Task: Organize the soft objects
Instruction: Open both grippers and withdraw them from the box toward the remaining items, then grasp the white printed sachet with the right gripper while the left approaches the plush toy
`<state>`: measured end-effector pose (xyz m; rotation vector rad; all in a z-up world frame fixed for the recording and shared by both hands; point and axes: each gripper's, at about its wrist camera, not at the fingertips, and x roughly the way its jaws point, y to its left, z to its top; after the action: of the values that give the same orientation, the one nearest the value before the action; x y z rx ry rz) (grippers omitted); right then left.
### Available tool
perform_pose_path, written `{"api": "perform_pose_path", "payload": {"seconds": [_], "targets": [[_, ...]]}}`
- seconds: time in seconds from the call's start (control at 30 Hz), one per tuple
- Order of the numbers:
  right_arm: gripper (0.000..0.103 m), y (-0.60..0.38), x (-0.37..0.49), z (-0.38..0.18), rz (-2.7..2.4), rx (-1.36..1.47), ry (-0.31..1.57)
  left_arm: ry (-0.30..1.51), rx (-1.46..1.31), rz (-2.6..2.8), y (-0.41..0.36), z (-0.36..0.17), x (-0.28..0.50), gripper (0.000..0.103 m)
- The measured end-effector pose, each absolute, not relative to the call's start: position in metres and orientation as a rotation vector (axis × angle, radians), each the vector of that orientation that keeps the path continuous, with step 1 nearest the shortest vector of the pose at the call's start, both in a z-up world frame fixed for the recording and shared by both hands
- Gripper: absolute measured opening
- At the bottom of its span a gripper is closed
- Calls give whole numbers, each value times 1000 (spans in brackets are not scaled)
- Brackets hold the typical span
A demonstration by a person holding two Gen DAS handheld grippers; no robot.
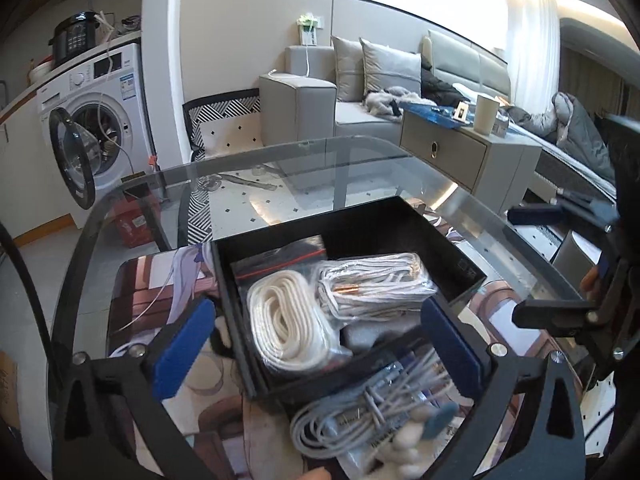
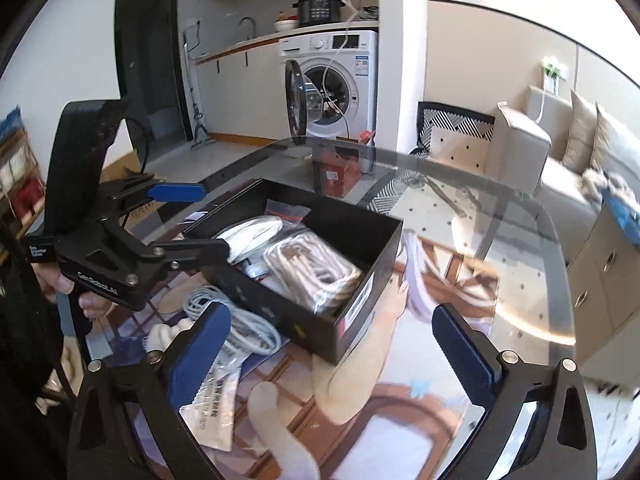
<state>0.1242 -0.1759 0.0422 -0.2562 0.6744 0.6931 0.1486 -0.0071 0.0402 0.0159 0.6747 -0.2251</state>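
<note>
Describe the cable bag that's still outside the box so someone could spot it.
On the glass table sits a black box of bagged white cords. The cable bag lies on the mat against the box's near wall, the only grey cable and the only bag outside.

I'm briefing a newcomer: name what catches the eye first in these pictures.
A black box packed with bagged white cable coils sits mid-table on the glass table. A loose bagged grey cable lies just outside its near wall. Both the left gripper and right gripper gape open, holding nothing.
</note>
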Motion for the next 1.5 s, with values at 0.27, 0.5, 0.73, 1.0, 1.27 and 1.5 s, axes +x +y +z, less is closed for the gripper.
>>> {"api": "perform_pose_path", "payload": {"seconds": [0.27, 0.5, 0.73, 1.0, 1.27, 1.5], "targets": [[102, -176, 103, 24, 678, -240, 713, 670, 22, -194, -3, 38, 116, 103], [102, -164, 83, 8, 703, -239, 753, 683, 30, -184, -2, 27, 93, 103], [102, -149, 70, -7, 730, -250, 794, 689, 30, -172, 4, 17, 77, 103], [102, -127, 66, -26, 757, -287, 850, 687, 36, -155, 9, 11, 62, 103], [102, -111, 70, -41, 756, -309, 896, 688, 23, -161, 11, 5, 61, 103], [102, -100, 69, -51, 700, -392, 897, 697, 14, -192, 11, -2, 66, 103]]}}
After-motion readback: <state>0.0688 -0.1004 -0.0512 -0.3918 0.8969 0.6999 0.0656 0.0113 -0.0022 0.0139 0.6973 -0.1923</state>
